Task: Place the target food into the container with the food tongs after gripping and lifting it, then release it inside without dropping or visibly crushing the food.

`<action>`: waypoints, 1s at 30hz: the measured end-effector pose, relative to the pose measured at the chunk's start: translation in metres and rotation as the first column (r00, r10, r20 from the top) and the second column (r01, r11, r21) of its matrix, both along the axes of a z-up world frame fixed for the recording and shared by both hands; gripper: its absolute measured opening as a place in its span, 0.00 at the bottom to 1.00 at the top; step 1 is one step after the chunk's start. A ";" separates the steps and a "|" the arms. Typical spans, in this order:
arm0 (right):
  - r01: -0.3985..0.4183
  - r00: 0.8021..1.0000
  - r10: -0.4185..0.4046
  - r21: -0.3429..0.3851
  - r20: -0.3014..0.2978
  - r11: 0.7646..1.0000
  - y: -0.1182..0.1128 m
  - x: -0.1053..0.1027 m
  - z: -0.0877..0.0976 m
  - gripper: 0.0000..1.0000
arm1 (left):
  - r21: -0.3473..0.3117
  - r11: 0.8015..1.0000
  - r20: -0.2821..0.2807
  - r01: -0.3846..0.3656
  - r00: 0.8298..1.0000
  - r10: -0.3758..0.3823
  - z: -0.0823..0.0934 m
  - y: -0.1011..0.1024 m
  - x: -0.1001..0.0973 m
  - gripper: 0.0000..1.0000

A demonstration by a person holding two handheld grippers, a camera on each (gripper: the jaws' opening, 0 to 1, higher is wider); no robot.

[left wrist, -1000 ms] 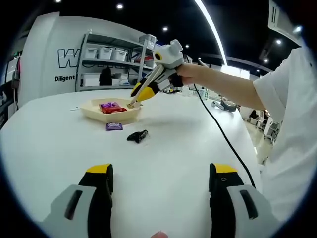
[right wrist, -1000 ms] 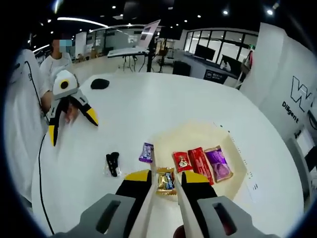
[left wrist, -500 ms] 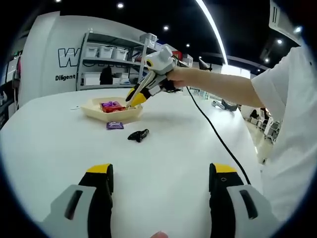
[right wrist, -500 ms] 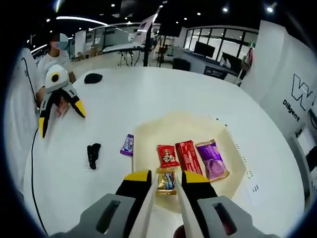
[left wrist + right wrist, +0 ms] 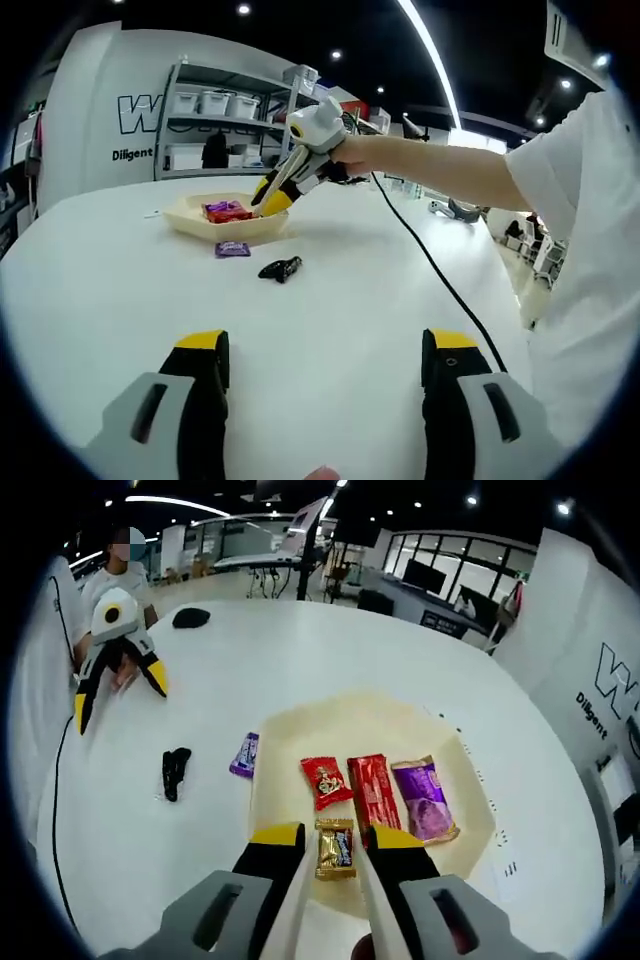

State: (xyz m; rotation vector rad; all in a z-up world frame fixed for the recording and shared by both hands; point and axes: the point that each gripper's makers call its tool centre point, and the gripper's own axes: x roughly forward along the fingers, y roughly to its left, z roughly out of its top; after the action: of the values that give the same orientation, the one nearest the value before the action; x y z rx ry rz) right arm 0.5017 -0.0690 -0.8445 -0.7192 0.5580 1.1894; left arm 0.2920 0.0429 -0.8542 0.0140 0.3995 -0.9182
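On a round white table (image 5: 300, 670), the right gripper (image 5: 335, 840) hangs over a shallow cream tray (image 5: 440, 725), its two yellow-tipped jaws drawn close together with a small gold-wrapped candy (image 5: 335, 847) between the tips. The candy sits in the narrow gap and appears pinched by the jaws, above the tray's near edge; whether it touches the tray floor cannot be told. Further into the tray lie three more packets side by side: a small red one (image 5: 325, 781), a longer red one (image 5: 372, 789) and a purple one (image 5: 425, 798). Just outside the tray's left wall a small purple packet (image 5: 244, 754) lies on the table, and further left a black packet (image 5: 175, 771). In the left gripper view, the left gripper (image 5: 325, 350) is held low over bare table, well away from the tray (image 5: 190, 224), its jaws spread wide apart with nothing between them. In that view a person's hand (image 5: 360, 158) holds the right gripper (image 5: 270, 197) pointing down into the tray, and a black cable (image 5: 440, 275) trails from it across the table. The left gripper (image 5: 110, 685) also shows in the right gripper view, at the far left.
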 end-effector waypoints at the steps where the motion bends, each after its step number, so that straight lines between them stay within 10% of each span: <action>1: -0.006 1.000 0.006 -0.005 0.005 1.000 0.000 -0.001 0.000 0.18 | 0.000 1.000 0.000 0.000 1.000 0.000 0.000 0.000 0.000 0.77; 30: -0.062 0.997 0.063 -0.042 0.035 0.997 -0.002 -0.008 0.003 0.20 | -0.004 1.000 0.004 -0.003 1.000 0.003 0.000 0.000 0.000 0.77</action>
State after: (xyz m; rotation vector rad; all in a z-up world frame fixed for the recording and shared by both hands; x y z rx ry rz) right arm 0.4940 -0.0708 -0.8411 -0.7962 0.5342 1.2236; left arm 0.2922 0.0433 -0.8540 0.0114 0.3940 -0.9163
